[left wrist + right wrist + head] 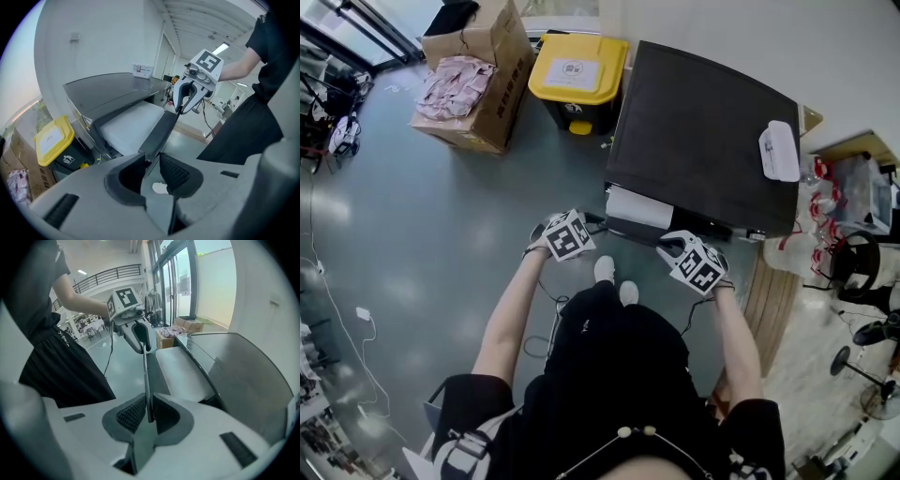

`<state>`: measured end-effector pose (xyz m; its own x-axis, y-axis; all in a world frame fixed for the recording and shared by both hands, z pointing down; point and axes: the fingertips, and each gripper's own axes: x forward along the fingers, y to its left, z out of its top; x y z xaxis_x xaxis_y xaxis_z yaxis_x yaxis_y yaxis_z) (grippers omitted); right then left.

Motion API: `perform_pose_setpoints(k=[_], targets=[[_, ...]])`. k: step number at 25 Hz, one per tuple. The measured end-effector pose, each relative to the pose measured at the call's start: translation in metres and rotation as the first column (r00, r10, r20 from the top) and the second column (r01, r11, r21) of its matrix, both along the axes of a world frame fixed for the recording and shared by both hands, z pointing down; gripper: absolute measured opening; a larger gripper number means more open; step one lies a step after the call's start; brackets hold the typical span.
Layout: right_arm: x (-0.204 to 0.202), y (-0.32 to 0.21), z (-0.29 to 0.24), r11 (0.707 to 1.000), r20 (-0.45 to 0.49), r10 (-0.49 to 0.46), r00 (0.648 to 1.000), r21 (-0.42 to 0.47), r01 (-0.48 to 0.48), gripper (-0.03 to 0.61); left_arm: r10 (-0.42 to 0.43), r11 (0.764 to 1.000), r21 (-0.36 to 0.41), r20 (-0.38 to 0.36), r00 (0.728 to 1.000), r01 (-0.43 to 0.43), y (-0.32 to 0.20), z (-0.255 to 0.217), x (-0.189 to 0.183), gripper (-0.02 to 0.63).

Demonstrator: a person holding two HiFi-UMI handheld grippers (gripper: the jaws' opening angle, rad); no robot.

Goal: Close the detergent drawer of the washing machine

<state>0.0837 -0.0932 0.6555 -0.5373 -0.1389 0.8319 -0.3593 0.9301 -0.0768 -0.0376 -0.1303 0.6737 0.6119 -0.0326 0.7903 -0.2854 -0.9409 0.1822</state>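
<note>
Soft daylight from the tall glass window wall (185,282) fills the room brightly. The glossy grey floor (441,234) carries pale glare. Both gripper views curve strongly toward dark round corners.

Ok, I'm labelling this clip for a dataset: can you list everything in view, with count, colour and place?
washing machine: one, dark grey top, against the wall.
detergent drawer: one, white inside, pulled out of the machine's front.
drawer front: one, dark, spanning between the two claws.
flat item: one, white, on the machine's top.
bin: one, black with yellow lid, left of the machine.
cardboard box: one, brown, open, pinkish things inside, left of the bin.
clutter: several pieces, mixed colours, right edge, too small to name.
shoes: two, white, below the drawer.
left claw: one, grey, shut on the drawer front's end.
right claw: one, grey, shut on its thin edge.
</note>
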Motion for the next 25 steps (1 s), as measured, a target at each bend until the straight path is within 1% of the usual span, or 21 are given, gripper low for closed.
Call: perform_pose_setpoints(k=[9,13,15,18,20,22,25], targets=[[0.003,-0.023,0.0,1.0,-0.016,0.013,1.0,0.013,-0.013,0.052,-0.001,1.0,-0.006,-0.011,1.0,0.001,-0.025,0.0,0.003,0.097],[0.004,-0.032,0.001,0.999,-0.026,0.026,0.999,0.025,-0.025,0.054,-0.011,1.0,-0.005,0.001,1.0,0.011,-0.033,0.0,0.003,0.097],[0.005,-0.037,0.001,0.998,-0.044,0.041,0.998,0.047,-0.039,0.055,-0.027,1.0,0.006,-0.005,1.0,0.027,-0.038,0.0,0.004,0.098],[0.006,-0.048,-0.002,0.992,-0.071,0.074,0.995,0.105,-0.067,0.058,-0.064,0.998,0.027,-0.028,0.998,0.065,-0.048,0.001,0.007,0.101],[0.006,-0.053,-0.003,0.988,-0.084,0.084,0.993,0.134,-0.072,0.058,-0.077,0.997,0.03,-0.026,0.997,0.077,-0.053,-0.001,0.007,0.103],[0.006,-0.054,-0.003,0.986,-0.097,0.089,0.991,0.15,-0.074,0.058,-0.083,0.996,0.034,-0.027,0.996,0.084,-0.055,-0.003,0.008,0.104],[0.006,-0.054,-0.004,0.981,-0.111,0.098,0.989,0.178,-0.077,0.061,-0.104,0.994,0.04,-0.048,0.993,0.106,-0.057,-0.001,0.009,0.109]])
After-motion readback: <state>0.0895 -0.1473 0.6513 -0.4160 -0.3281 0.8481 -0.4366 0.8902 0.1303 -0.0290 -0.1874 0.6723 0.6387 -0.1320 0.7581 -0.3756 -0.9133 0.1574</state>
